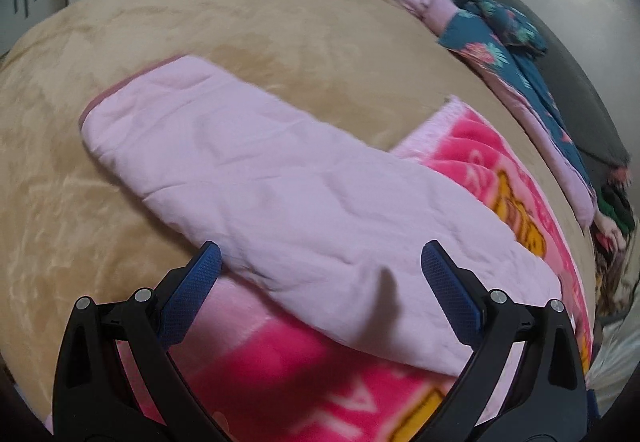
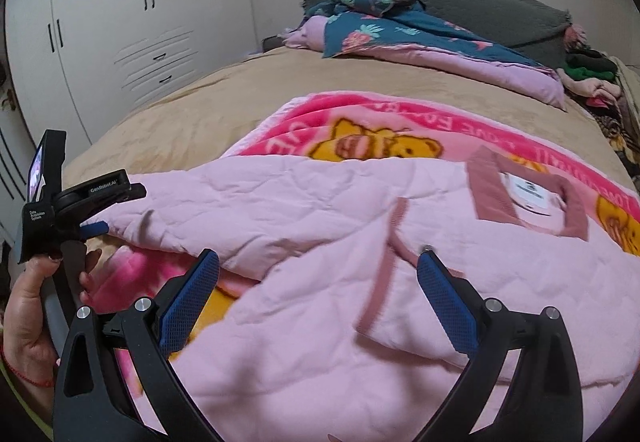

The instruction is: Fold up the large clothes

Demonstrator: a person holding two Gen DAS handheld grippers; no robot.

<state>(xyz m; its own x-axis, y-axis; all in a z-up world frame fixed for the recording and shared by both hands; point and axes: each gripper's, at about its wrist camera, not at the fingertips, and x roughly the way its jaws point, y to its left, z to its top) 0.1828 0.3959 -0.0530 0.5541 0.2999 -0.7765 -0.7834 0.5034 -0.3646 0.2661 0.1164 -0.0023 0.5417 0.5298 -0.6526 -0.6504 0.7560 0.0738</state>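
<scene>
Lying across a bright pink bear blanket (image 2: 384, 130) on the tan bedspread (image 1: 248, 22), the pale pink quilted garment (image 2: 304, 282) is partly folded: one sleeve (image 1: 240, 170) stretches out over the bedspread, and its dusty-pink collar (image 2: 528, 198) with a white label faces up. The left gripper (image 1: 320, 262) hovers over the sleeve's near end with fingers spread wide, gripping nothing. The right gripper (image 2: 318, 266) is just as wide, poised above the garment's trimmed front edge. A teal flowered quilt (image 2: 400, 30) is heaped by the grey headboard (image 2: 480, 6).
</scene>
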